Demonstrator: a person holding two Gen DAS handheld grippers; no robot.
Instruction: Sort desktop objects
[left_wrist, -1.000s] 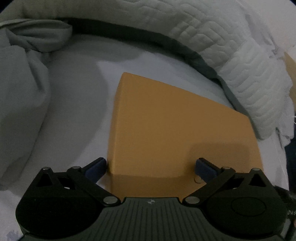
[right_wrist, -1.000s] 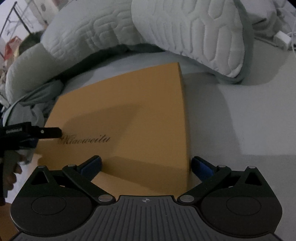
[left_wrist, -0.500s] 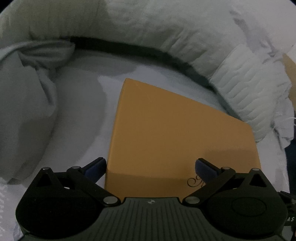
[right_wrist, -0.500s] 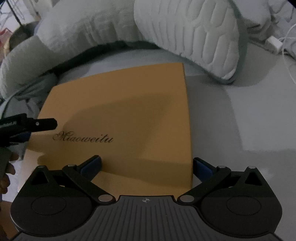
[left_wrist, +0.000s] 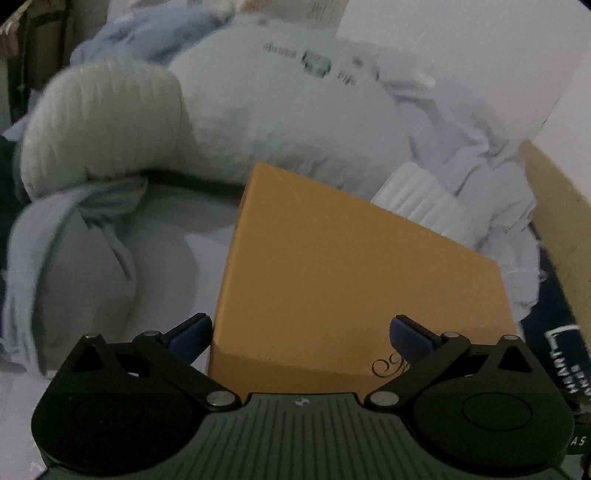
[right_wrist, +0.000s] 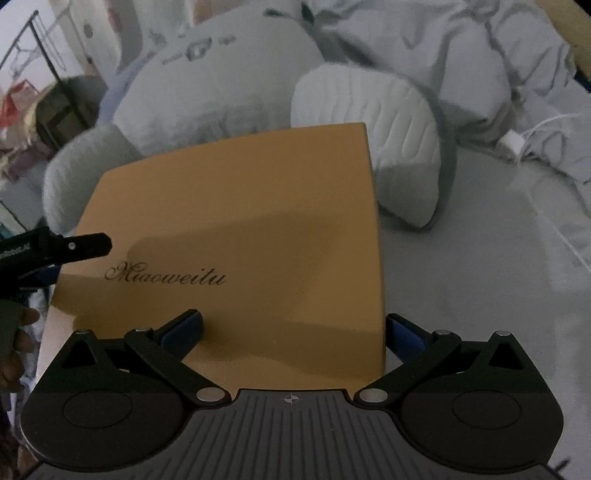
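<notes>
Smooth orange cardboard box (right_wrist: 240, 229), rect.; quilted grey pillow (right_wrist: 373, 122) behind.

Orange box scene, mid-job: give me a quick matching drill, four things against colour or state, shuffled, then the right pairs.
Things:
1. orange box
2. left gripper
3. charger cable
4. quilted pillow

States:
A. white, lying loose on the bed sheet
B. open, one finger on each side of a box corner
C. bears script lettering on its top
D. pale, ribbed, behind the box

Pairs: 1-C, 2-B, 3-A, 4-D
</notes>
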